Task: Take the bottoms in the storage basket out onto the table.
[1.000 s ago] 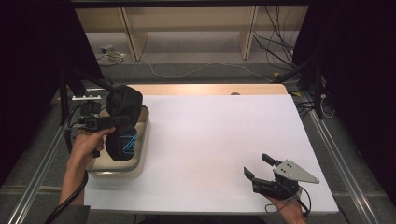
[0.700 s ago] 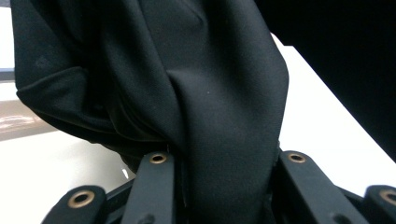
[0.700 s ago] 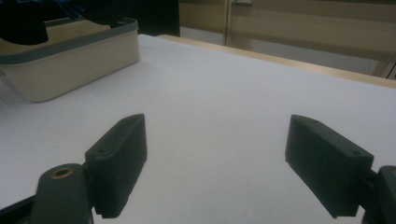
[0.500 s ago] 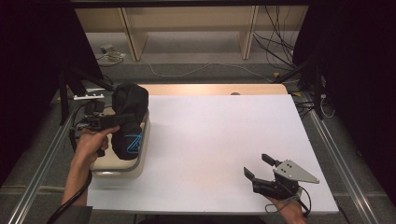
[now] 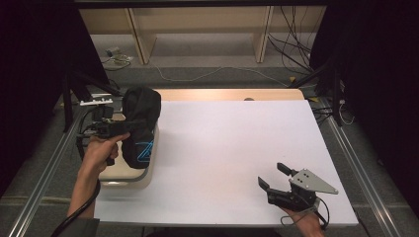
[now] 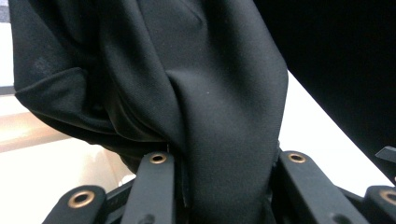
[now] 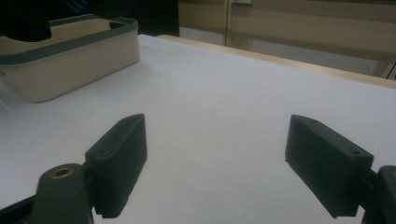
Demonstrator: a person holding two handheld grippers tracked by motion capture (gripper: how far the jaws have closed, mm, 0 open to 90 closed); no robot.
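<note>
High view: at the left edge of the white bench (image 5: pixel 232 148), the person's left hand (image 5: pixel 99 152) holds the left tongs (image 5: pixel 129 126) pinched on a black garment (image 5: pixel 141 126) with a blue logo, which hangs bunched above a cream tub (image 5: pixel 148 170) with a grey rim. Its lower end dips into the tub. Left gripper view shows the black cloth (image 6: pixel 201 116) gathered into a thick fold and clamped between the two jaws. Near the bench's front right corner, the right tongs (image 5: pixel 276 175) sit low over the bare white surface, jaws spread wide with nothing between them. Right gripper view looks across the bench past those parted tongs (image 7: pixel 212 163) toward the tub (image 7: pixel 70 60), well apart from them.
</note>
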